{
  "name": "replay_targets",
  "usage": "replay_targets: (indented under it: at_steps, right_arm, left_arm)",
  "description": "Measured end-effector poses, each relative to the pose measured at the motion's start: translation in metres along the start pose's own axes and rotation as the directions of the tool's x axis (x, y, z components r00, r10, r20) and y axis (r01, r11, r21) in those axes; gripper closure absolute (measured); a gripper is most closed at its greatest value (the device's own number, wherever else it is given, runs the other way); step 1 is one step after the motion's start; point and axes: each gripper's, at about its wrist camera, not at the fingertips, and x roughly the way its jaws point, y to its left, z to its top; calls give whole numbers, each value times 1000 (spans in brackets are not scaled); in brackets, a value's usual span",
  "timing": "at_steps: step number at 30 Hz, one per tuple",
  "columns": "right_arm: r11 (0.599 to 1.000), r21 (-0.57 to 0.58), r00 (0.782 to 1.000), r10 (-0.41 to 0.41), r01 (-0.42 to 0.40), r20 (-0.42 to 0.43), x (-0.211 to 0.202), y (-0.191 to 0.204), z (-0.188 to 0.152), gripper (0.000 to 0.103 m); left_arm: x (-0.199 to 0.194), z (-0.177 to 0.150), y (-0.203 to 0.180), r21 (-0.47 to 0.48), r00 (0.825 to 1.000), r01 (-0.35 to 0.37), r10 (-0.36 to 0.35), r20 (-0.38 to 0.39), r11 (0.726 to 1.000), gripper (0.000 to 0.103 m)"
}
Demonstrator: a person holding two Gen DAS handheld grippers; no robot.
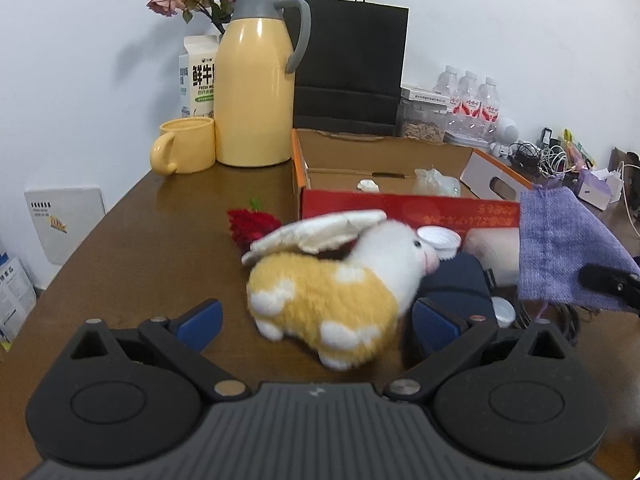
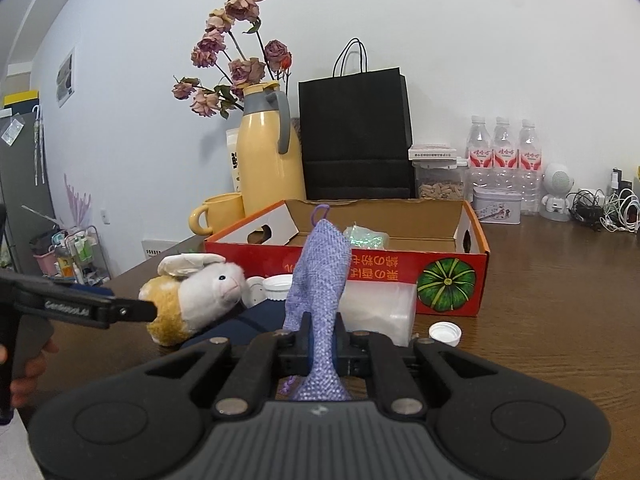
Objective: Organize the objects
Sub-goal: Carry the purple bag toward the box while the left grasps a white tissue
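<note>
1. The right gripper (image 2: pixel 323 344) is pinched tight on a purple woven cloth pouch (image 2: pixel 318 276), held clear of the brown wooden table (image 2: pixel 560 300).
2. The left gripper (image 1: pixel 316 326) is spread wide around a yellow-and-white plush rabbit (image 1: pixel 332 292), pads not touching it.
3. The open red cardboard box (image 2: pixel 384 276) sits behind both, towards the table's far edge.
4. A white bottle cap (image 2: pixel 445 334) lies near the box's front.

Coarse woven purple cloth pouch (image 2: pixel 318 280); fluffy yellow-and-white plush rabbit (image 1: pixel 336 284); glossy brown wood-grain tabletop (image 2: pixel 560 292); matt corrugated cardboard box (image 2: pixel 452 276) with printed red face; glossy yellow jug (image 1: pixel 256 92) at eleven o'clock; matt black paper bag (image 2: pixel 356 136)
</note>
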Motion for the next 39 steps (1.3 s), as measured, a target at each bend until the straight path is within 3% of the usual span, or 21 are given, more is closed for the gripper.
replay_targets:
  at_steps: [5, 13, 15, 18, 20, 23, 25, 39]
  right_arm:
    - [1000, 1, 1000, 0, 0, -4, 9, 0, 3, 97]
    - [1000, 3, 1000, 2, -2, -9, 20, 0, 8, 97]
    - [1000, 5, 1000, 4, -4, -9, 22, 0, 9, 97]
    - [1000, 4, 1000, 6, -6, -9, 24, 1, 10, 97]
    - [1000, 4, 1000, 8, -8, -10, 25, 1, 11, 97]
    - [1000, 4, 1000, 11, -11, -13, 27, 1, 11, 97]
    - [1000, 5, 1000, 11, -11, -14, 27, 1, 11, 97]
    - [1000, 9, 1000, 26, -26, 9, 27, 3, 18, 97]
  left_arm:
    - [11, 18, 2, 33, 999, -28, 26, 42, 999, 0]
    - [46, 36, 6, 146, 997, -78, 75, 25, 986, 3]
    - [52, 39, 5, 182, 998, -58, 56, 13, 982, 13]
    - [57, 38, 2, 230, 1000, -13, 14, -3, 973, 35]
    - [58, 35, -2, 270, 1000, 23, -22, -6, 963, 65]
    - [55, 27, -12, 344, 1000, 12, -20, 19, 939, 83]
    - [47, 22, -17, 372, 998, -10, -13, 59, 928, 88]
    - [3, 42, -37, 341, 978, 6, -76, 193, 940, 92]
